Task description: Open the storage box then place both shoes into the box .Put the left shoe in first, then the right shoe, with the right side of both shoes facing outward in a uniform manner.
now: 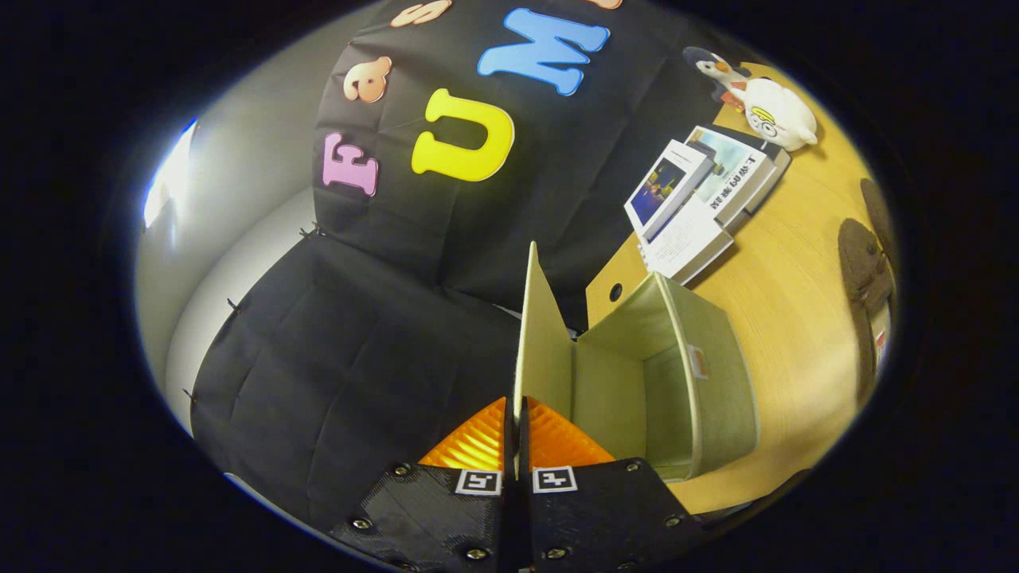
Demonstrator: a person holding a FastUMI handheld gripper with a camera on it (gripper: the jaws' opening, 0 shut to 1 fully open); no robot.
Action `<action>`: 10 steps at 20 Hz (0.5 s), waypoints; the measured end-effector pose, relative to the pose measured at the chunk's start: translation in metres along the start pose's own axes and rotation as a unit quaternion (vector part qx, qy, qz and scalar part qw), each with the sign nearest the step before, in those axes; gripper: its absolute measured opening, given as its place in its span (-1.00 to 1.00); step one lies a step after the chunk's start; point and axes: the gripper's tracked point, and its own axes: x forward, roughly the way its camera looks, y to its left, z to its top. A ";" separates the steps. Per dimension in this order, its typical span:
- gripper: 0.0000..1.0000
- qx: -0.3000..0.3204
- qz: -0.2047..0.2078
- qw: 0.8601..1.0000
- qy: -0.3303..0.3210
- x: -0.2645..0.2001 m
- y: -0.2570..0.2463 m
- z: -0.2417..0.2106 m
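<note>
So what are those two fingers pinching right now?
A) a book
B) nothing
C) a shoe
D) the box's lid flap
D: the gripper is shut on the thin lid flap, which stands upright from between the fingers over the open storage box.

I see the pale green fabric storage box (677,374) at lower centre-right of the frame, open on the wooden tabletop, its hollow interior showing and nothing inside it. Its stiff pale lid flap (541,334) stands raised on edge at the centre, thin edge toward me. At the far right sit two dark brown fuzzy shoes (864,267), well apart from the box.
</note>
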 end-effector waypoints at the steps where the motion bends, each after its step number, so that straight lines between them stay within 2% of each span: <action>1: -1.00 -0.012 0.001 1.000 0.005 0.004 0.006 -0.002; 10: -1.00 -0.089 0.001 0.996 0.017 0.044 0.048 -0.016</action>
